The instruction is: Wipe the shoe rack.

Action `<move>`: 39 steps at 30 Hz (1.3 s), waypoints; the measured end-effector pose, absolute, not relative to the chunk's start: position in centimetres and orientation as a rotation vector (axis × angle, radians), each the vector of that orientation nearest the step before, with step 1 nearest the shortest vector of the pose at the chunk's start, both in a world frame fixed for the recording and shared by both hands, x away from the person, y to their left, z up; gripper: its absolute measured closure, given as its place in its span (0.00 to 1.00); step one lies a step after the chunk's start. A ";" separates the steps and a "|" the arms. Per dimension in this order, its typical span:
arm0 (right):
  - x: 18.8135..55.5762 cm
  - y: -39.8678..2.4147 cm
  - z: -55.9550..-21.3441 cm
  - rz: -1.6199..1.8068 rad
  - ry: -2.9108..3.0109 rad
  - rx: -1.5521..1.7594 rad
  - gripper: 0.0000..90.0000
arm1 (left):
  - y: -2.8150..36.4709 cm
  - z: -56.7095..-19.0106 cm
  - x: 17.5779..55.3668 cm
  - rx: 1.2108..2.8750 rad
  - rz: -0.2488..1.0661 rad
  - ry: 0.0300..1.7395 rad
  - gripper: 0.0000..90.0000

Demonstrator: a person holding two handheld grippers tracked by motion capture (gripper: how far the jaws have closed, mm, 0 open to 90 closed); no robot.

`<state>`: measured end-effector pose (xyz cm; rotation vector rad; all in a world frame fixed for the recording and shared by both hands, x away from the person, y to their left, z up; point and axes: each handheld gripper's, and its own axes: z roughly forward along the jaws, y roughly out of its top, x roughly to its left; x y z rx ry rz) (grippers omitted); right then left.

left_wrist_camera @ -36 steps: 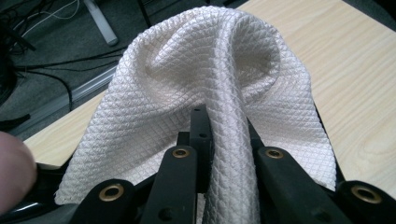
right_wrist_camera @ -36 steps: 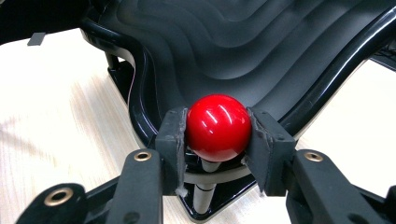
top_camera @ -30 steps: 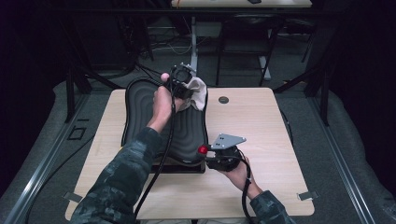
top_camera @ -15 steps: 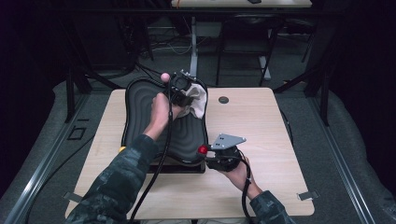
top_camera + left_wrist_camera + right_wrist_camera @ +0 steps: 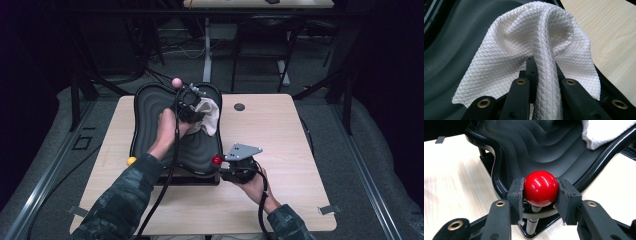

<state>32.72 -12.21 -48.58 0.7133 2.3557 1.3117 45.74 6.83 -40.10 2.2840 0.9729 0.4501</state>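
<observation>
A black tray with wavy ridges sits on the wooden table, raised on short posts topped with coloured balls. My left gripper is shut on a white quilted cloth and holds it over the tray's far right part; up close the cloth drapes over the jaws onto the ridged tray surface. My right gripper is shut on the red ball at the tray's near right corner; from above that red ball sits just left of the right gripper.
A pink ball tops the tray's far edge and a yellow ball its near left corner. A small dark disc lies on the table right of the tray. Cables trail from both grippers toward the front edge.
My left hand has carried the cloth a little to the right and lower over the tray. The right gripper has stayed on the red ball.
</observation>
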 end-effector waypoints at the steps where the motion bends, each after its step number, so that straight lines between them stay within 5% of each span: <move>1: 32.8 -12.2 -48.6 1.318 2.354 0.714 0.66 | 6.9 -40.2 45.6 2.288 0.452 0.969 0.92; 39: 33.9 -11.2 -48.9 1.306 2.299 0.743 0.66 | 9.4 -44.2 39.9 2.335 0.320 0.898 0.92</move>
